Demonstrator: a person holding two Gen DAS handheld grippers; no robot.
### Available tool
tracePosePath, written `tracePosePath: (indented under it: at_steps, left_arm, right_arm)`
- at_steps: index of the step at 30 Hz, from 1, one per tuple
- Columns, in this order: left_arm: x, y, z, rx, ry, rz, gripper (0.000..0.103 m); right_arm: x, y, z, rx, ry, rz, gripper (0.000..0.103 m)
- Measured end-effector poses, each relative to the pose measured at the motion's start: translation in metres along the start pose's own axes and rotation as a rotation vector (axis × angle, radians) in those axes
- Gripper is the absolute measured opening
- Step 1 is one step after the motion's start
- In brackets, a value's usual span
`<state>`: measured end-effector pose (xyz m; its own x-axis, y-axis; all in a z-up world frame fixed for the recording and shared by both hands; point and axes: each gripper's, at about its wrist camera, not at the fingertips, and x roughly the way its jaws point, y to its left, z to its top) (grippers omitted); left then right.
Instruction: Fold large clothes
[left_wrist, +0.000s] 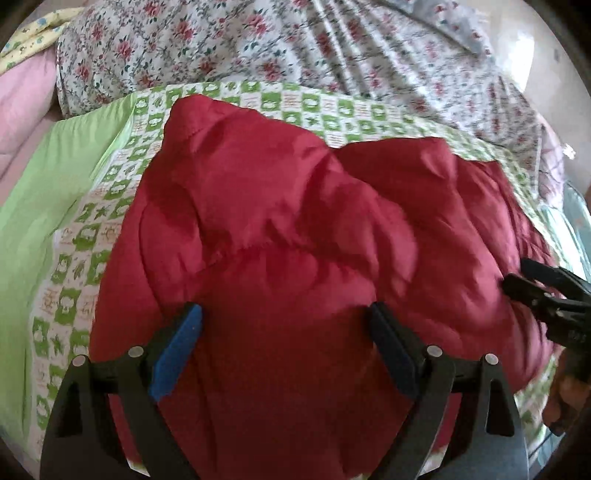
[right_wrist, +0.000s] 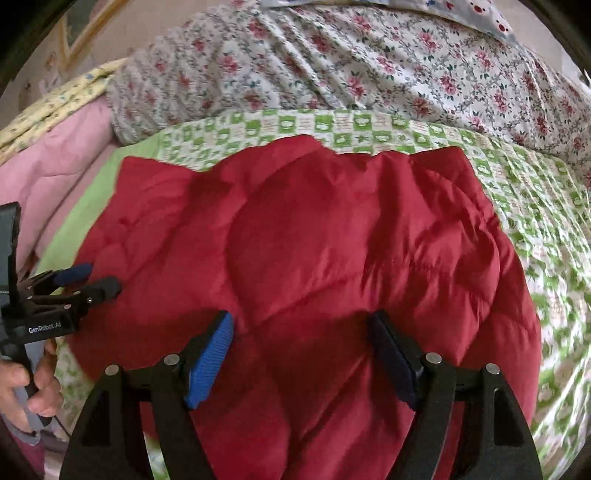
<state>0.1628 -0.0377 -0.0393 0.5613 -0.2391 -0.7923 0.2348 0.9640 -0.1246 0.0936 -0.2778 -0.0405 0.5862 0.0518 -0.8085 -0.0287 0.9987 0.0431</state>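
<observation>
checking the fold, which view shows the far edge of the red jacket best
The right wrist view: the red jacket shows its whole far edge against the green checked sheet. The left wrist view shows that edge humped and blurred, its right end running out behind the right tongs.

The quilted jacket (right_wrist: 303, 258) lies spread on the checked sheet (right_wrist: 535, 206), which covers the bed. Behind the sheet a flowered quilt (right_wrist: 332, 62) is heaped across the far side. To the left lie a plain pillow (left_wrist: 48, 192) and folded bedding (right_wrist: 62, 162). The left tongs (right_wrist: 92, 282) sit at the jacket's left edge, the right tongs (left_wrist: 524, 284) at its right.
</observation>
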Motion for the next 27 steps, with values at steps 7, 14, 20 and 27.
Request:
tracePosePath:
  at_steps: [7,14,20,27]
  left_arm:
    - [0.032,0.007,0.031,-0.013,0.053,0.100,0.092]
    - [0.046,0.012,0.039,-0.030,0.070,0.122,0.092]
    - [0.054,0.014,0.046,-0.036,0.068,0.127,0.093]
    - [0.058,0.013,0.047,-0.039,0.060,0.135,0.094]
  right_arm:
    - [0.035,-0.024,0.032,0.073,0.038,-0.057,0.078]
    - [0.047,-0.047,0.039,0.158,0.027,-0.064,0.078]
    - [0.054,-0.054,0.042,0.188,0.017,-0.058,0.078]
    - [0.060,-0.061,0.044,0.219,0.015,-0.040,0.078]
